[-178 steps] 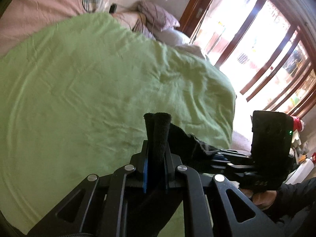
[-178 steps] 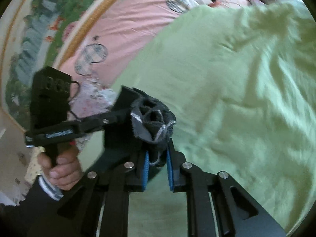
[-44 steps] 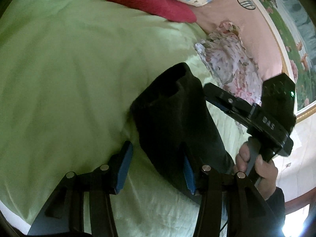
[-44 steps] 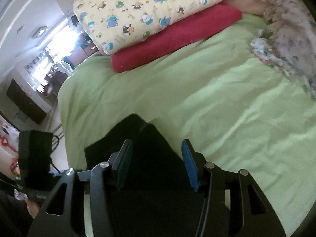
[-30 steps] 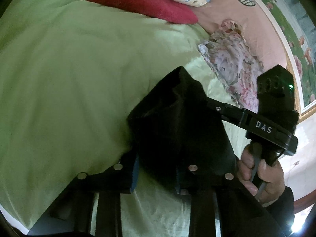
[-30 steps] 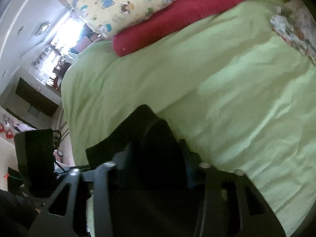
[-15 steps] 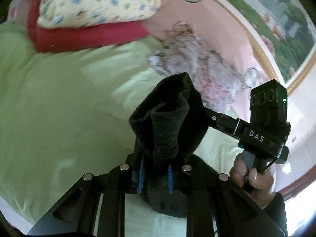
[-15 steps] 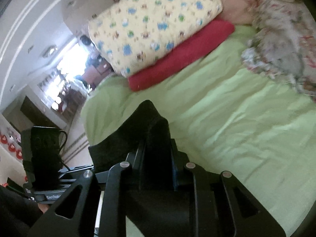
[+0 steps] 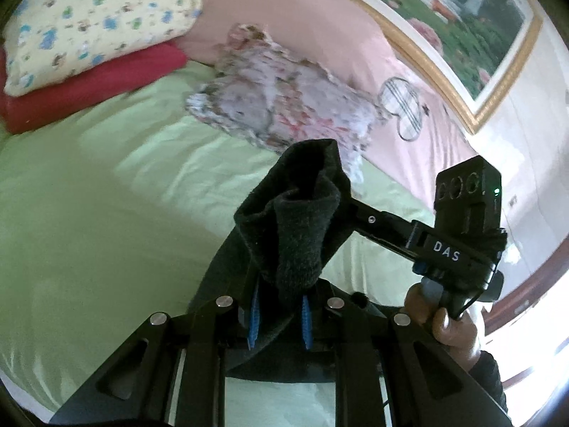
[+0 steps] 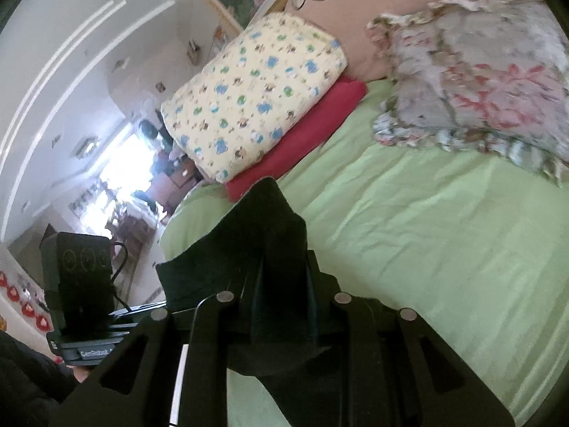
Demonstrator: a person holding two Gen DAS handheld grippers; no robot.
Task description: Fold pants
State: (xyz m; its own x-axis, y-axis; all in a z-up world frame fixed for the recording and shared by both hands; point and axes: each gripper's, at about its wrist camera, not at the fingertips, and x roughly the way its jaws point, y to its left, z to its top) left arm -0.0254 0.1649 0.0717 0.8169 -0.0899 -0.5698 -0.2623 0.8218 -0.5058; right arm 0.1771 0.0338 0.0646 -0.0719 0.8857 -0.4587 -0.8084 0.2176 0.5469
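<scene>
The black pants (image 9: 298, 235) are bunched and lifted above the green bedsheet (image 9: 106, 195). My left gripper (image 9: 279, 315) is shut on a thick fold of the pants, which stands up between its blue pads. My right gripper (image 10: 281, 284) is shut on another fold of the same pants (image 10: 263, 235), which hides its pads. In the left wrist view the right gripper (image 9: 359, 213) reaches in from the right, its tips buried in the cloth. In the right wrist view the left gripper's body (image 10: 81, 284) sits at lower left. The rest of the pants hangs below.
A yellow patterned pillow (image 10: 256, 92) lies on a red pillow (image 10: 302, 138) at the head of the bed. A floral ruffled pillow (image 10: 480, 82) lies beside them against a pink headboard (image 9: 320, 35). A framed painting (image 9: 462, 17) hangs above. The bed edge is near me.
Both grippers went from open around the pants to shut on them. They have since lifted the bunched cloth up off the sheet and tilted toward the pillows.
</scene>
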